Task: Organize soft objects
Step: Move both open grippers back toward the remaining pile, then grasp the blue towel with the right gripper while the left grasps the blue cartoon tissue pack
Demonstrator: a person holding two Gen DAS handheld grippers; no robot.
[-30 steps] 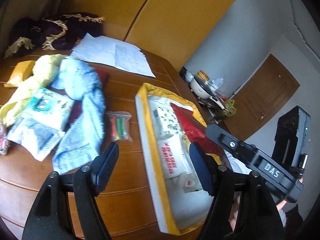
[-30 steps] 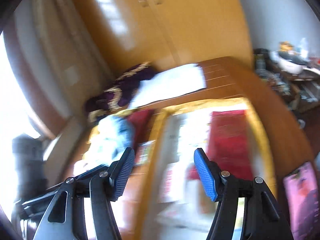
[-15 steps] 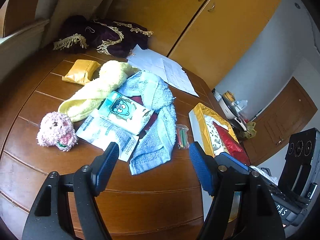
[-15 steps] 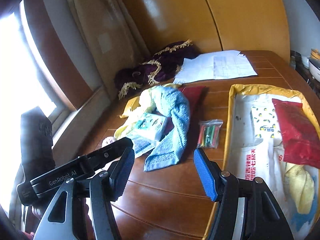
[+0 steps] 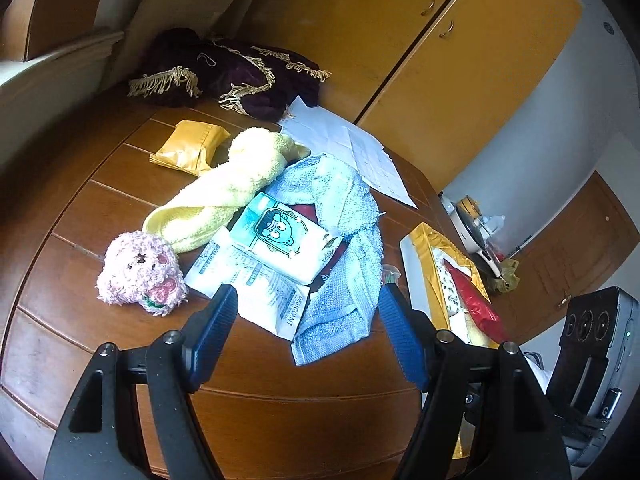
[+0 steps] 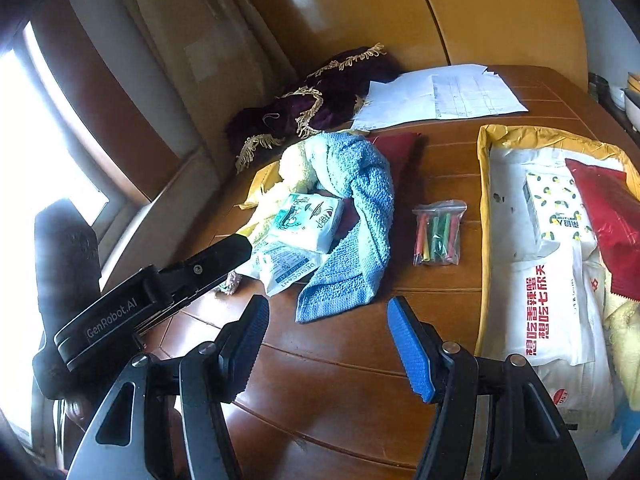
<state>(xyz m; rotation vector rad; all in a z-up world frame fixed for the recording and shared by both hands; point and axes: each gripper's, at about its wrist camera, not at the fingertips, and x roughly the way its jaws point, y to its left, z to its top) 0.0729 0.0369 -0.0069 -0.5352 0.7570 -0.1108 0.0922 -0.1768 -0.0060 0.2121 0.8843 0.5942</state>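
Blue towel (image 6: 352, 216) lies mid-table, so with both grippers, left (image 5: 308, 334) and right (image 6: 326, 346), spread empty, I judge grasping it comes next.

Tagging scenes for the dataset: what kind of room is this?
Likely a home room, perhaps a dining area: wooden table, yellow cupboard doors, and a rice cooker by a door.

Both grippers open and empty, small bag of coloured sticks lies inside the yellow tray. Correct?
Not quite. The bag of sticks lies on the bare table, between the blue towel and the tray, as the right wrist view shows. Left gripper and right gripper are open and empty.
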